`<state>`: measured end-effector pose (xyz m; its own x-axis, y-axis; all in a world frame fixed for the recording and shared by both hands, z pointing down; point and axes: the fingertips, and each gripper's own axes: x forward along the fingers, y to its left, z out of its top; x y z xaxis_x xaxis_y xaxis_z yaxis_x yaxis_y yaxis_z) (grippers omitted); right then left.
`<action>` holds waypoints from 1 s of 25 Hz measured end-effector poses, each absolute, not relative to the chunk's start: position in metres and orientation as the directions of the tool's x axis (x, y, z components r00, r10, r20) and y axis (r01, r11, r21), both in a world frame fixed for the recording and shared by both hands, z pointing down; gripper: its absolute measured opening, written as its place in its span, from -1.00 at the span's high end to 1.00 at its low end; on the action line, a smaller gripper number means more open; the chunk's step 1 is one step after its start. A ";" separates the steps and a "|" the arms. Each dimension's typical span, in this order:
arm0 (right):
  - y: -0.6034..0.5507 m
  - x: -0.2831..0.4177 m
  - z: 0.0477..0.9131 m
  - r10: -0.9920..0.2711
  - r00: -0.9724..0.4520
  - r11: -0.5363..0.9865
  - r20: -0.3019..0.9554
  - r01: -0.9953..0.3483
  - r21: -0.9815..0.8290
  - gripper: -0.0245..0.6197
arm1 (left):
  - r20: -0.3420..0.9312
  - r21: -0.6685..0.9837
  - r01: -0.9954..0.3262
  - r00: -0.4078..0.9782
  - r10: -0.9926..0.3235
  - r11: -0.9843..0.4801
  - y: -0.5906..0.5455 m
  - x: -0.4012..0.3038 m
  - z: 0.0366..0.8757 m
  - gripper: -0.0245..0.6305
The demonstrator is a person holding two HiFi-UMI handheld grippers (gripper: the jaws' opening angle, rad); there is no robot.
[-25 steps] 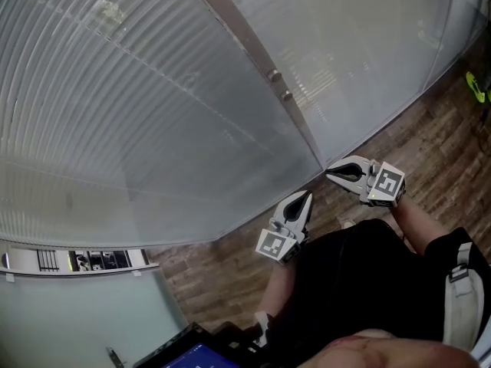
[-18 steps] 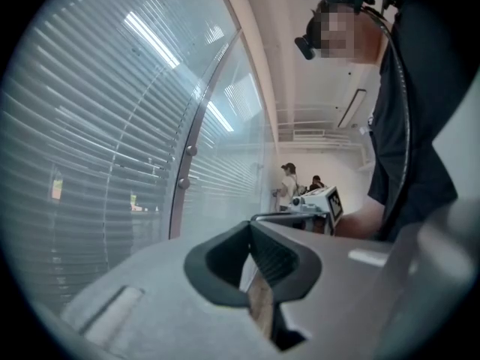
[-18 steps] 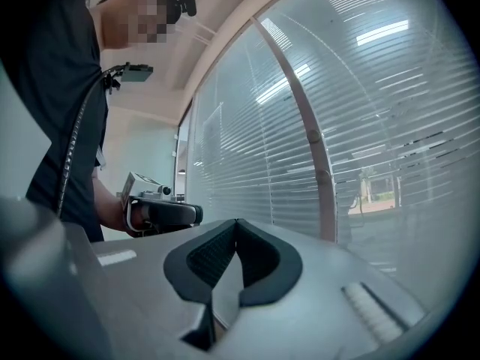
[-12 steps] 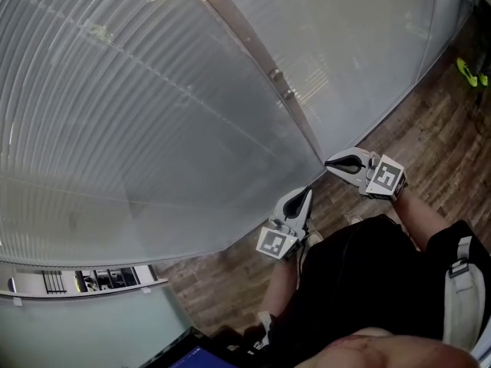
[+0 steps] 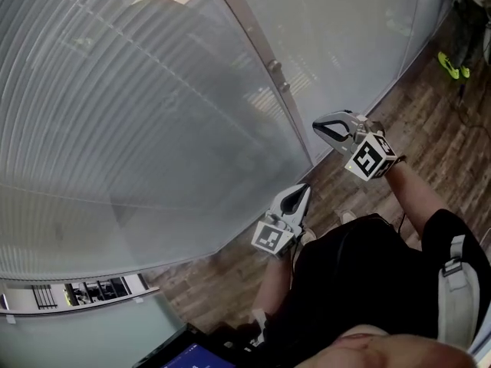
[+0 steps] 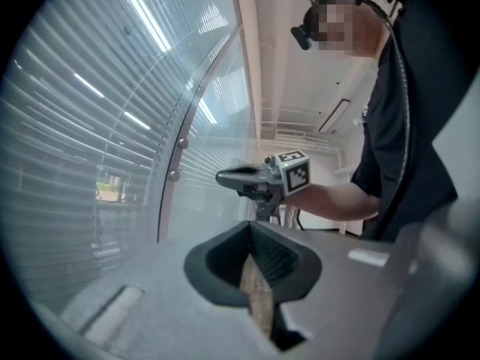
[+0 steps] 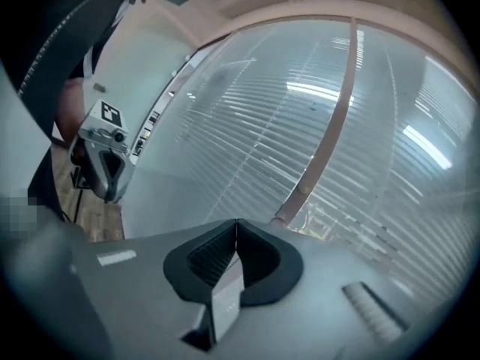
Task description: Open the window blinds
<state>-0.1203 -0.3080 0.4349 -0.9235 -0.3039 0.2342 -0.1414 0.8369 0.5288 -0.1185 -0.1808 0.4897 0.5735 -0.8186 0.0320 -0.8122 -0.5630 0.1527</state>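
The window blinds (image 5: 115, 129) hang with their slats running horizontally and cover two panes, one on each side of a single slanting post (image 5: 261, 52). Two round knobs (image 5: 274, 66) sit on that post, one just below the other. In the head view, two tongs are held out over the wooden floor (image 5: 430, 129), each with one marker cube.

The left tongs (image 5: 307, 187) are lower and nearer the person's body. They are pressed together at the tips with nothing between them, and point toward the bottom edge of the blinds without touching it. Their cube (image 5: 270, 238) faces the camera.

The right tongs (image 5: 316, 123) are higher, near the foot of the post. They are also pressed together and empty, and are apart from the slats. Their cube (image 5: 370, 158) is tilted.

The two tongs are well apart from each other.
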 end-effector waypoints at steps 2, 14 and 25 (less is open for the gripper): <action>-0.319 -0.128 0.420 -0.348 -0.908 0.797 0.233 -0.156 0.583 0.87 | 0.032 0.166 -0.808 0.577 -0.816 -0.565 -0.178 -0.121 0.490 0.92; -0.375 -0.174 0.362 -0.600 -0.788 0.445 0.134 -0.190 0.875 0.34 | 0.022 0.175 -0.801 0.584 -0.811 -0.572 -0.160 -0.146 0.513 0.92; -0.413 -0.199 0.363 -0.643 -0.749 0.373 0.159 -0.125 0.920 0.20 | 0.030 0.209 -0.821 0.548 -0.836 -0.531 -0.157 -0.171 0.509 0.92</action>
<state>-0.1988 -0.4134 0.3627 -0.7492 -0.6430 0.1590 -0.1247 0.3727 0.9195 -0.1708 -0.1570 0.5087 0.5479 -0.8360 0.0304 -0.8214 -0.5308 0.2088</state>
